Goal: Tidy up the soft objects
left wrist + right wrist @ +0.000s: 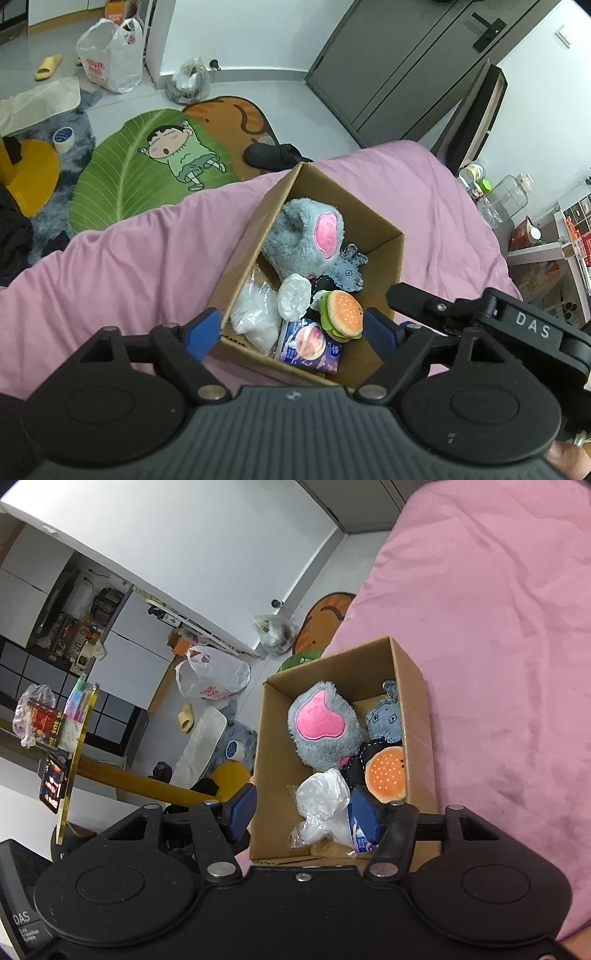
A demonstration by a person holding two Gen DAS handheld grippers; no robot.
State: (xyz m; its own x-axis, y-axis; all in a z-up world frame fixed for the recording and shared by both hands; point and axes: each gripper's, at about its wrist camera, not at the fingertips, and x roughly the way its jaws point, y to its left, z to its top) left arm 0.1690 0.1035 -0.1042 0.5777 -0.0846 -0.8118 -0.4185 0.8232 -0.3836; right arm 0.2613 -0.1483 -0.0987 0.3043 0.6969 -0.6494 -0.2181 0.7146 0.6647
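Open brown cardboard box, centre of frame, resting on a bed with a pink quilt.

Contents, all soft goods already inside:
- fluffy grey plush slipper with a pink ear patch, upper part of the box;
- small blue-grey knitted toy, just beside it toward the right;
- round plush hamburger with orange bun and green trim, lower right;
- crumpled clear plastic bags, lower left;
- purple printed packet, lowest, partly under the hamburger.

Left hand-held gripper: released, blue pads spread wide, nothing between them, poised over the near end of the box. Right hand-held gripper: likewise released and empty, lower centre of its view, straddling the near left wall.

Progress, as judged: gathering looks largely done; no loose soft item shows on the quilt.

Unclear: a dark item under the hamburger, unidentifiable; box floor hidden; near box edge cut off by gripper bodies.
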